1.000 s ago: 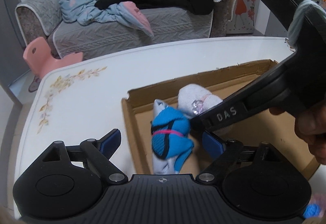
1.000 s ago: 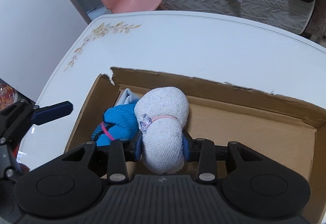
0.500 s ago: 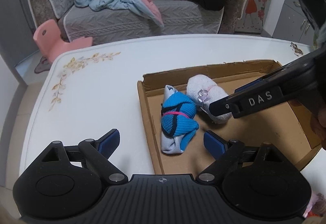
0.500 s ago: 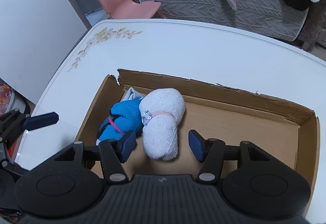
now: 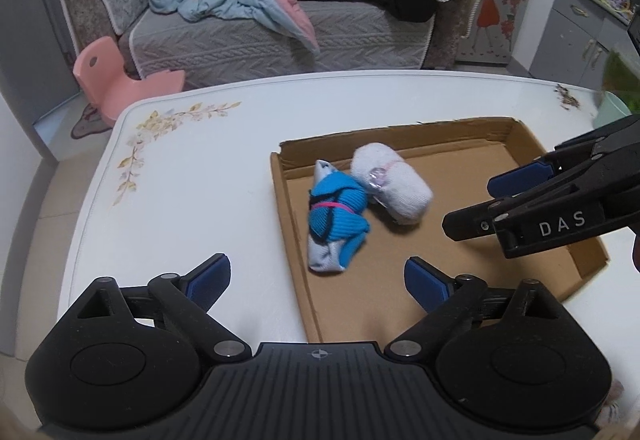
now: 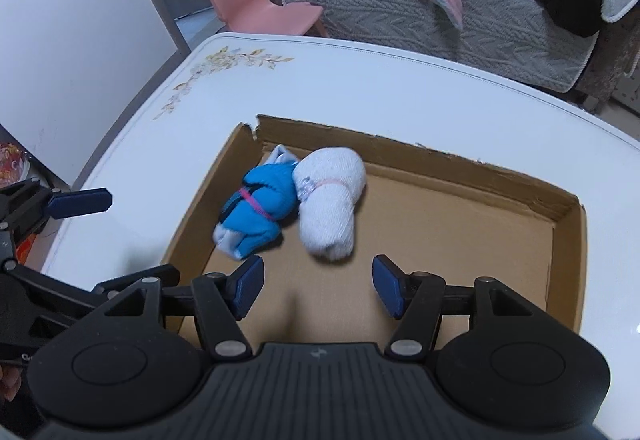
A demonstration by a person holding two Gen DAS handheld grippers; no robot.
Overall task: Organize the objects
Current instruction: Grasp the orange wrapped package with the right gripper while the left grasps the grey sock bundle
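A shallow cardboard box [image 5: 460, 176] [image 6: 460, 232] lies on the white table. In its left end a blue sock roll [image 5: 336, 216] [image 6: 260, 212] tied with a pink band lies against a white sock roll [image 5: 396, 188] [image 6: 332, 208] with a bead tie. My right gripper [image 6: 319, 280] hovers just short of the white roll, its jaws opening with nothing between them; it also shows at the right in the left wrist view [image 5: 480, 202]. My left gripper [image 5: 316, 274] hangs over the box's left wall, its jaws opening wide and holding nothing.
The white table [image 5: 192, 192] has a flower print at its far left corner. Beyond it stand a grey sofa [image 5: 280, 36] heaped with clothes and a pink child's chair [image 5: 108, 76]. Grey cabinets [image 5: 580, 28] are at the far right.
My right gripper has let go of the white sock roll, which now lies in the box. Both grippers have drawn back and upward, and the left jaws stand a little wider.
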